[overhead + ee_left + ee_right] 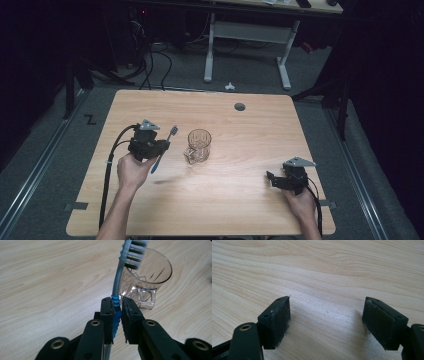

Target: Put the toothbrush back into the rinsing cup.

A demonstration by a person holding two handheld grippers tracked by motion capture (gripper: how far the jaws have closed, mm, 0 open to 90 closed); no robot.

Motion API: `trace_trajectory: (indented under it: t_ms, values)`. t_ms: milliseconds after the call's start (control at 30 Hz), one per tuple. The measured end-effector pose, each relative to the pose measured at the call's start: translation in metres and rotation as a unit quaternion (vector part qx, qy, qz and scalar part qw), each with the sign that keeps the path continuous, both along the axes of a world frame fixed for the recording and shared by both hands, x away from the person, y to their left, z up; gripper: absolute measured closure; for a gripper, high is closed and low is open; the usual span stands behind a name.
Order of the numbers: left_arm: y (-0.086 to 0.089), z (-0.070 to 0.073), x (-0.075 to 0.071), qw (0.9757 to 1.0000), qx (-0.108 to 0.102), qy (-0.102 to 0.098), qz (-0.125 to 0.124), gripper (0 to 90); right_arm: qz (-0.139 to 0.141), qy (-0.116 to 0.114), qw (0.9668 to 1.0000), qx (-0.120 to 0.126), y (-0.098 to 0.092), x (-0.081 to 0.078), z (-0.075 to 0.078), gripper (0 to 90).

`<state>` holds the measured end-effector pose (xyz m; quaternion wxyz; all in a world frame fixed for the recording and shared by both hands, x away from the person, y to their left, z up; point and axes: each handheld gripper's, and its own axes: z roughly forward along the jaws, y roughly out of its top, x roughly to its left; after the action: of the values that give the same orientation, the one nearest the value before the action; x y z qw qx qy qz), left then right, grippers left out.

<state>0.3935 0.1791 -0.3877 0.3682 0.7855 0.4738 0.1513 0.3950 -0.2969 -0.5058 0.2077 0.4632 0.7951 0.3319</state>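
A light wooden table [240,200] carries one clear glass mug [198,146].

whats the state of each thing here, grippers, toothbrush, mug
left gripper: shut on the toothbrush, held above the table
right gripper: open, fingers apart, nothing between them
toothbrush: gripped at its blue handle, bristle end up, off the table
glass mug: upright on the table, looks empty
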Motion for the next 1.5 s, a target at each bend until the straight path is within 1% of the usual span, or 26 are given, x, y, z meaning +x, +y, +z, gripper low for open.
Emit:
trace_trajectory:
  t_ms: [67, 133, 200, 433, 500, 567, 633, 767, 1000, 1200, 1300, 1400, 1467, 1500]
  values:
    - [-0.003, 0.003, 0.000, 1.0000, -0.003, -0.006, -0.004, 79.7, 0.000, 0.000, 1.0000, 0.000, 0.000, 0.000, 0.000, 22.7]
    - [-0.005, 0.007, -0.001, 0.9998, -0.014, -0.012, -0.009, 79.7, 0.000, 0.000, 1.0000, 0.000, 0.000, 0.000, 0.000, 22.7]
    - [-0.008, 0.009, -0.001, 0.9997, -0.015, -0.018, -0.011, 79.7, 0.000, 0.000, 1.0000, 0.000, 0.000, 0.000, 0.000, 22.7]
    - [-0.018, 0.016, 0.000, 0.9992, -0.017, -0.028, -0.024, 79.7, 0.000, 0.000, 1.0000, 0.000, 0.000, 0.000, 0.000, 22.7]
    - [-0.020, 0.017, 0.001, 0.9988, -0.025, -0.030, -0.028, 79.7, 0.000, 0.000, 1.0000, 0.000, 0.000, 0.000, 0.000, 22.7]
    - [-0.022, 0.019, 0.001, 0.9987, -0.026, -0.030, -0.031, 79.7, 0.000, 0.000, 1.0000, 0.000, 0.000, 0.000, 0.000, 22.7]
    - [-0.024, 0.021, 0.002, 0.9980, -0.040, -0.030, -0.040, 79.7, 0.000, 0.000, 1.0000, 0.000, 0.000, 0.000, 0.000, 22.7]
    - [-0.029, 0.025, 0.003, 0.9969, -0.050, -0.036, -0.049, 79.7, 0.000, 0.000, 1.0000, 0.000, 0.000, 0.000, 0.000, 22.7]
    - [-0.039, 0.031, 0.007, 0.9958, -0.053, -0.045, -0.059, 79.8, 0.000, 0.000, 1.0000, 0.000, 0.000, 0.000, 0.000, 22.7]
    - [-0.046, 0.035, 0.010, 0.9945, -0.061, -0.052, -0.067, 79.8, 0.000, 0.000, 1.0000, 0.000, 0.000, 0.000, 0.000, 22.7]
    - [-0.048, 0.038, 0.012, 0.9940, -0.063, -0.059, -0.067, 79.8, 0.000, 0.000, 1.0000, 0.000, 0.000, 0.000, 0.000, 22.7]
    - [-0.051, 0.040, 0.014, 0.9931, -0.071, -0.065, -0.066, 79.8, 0.000, 0.000, 1.0000, 0.000, 0.000, 0.000, 0.000, 22.7]
    - [-0.052, 0.041, 0.016, 0.9929, -0.074, -0.065, -0.067, 79.8, 0.000, 0.000, 1.0000, 0.000, 0.000, 0.000, 0.000, 22.7]
    - [-0.052, 0.041, 0.017, 0.9929, -0.071, -0.066, -0.069, 79.8, 0.000, 0.000, 1.0000, 0.000, 0.000, 0.000, 0.000, 22.7]
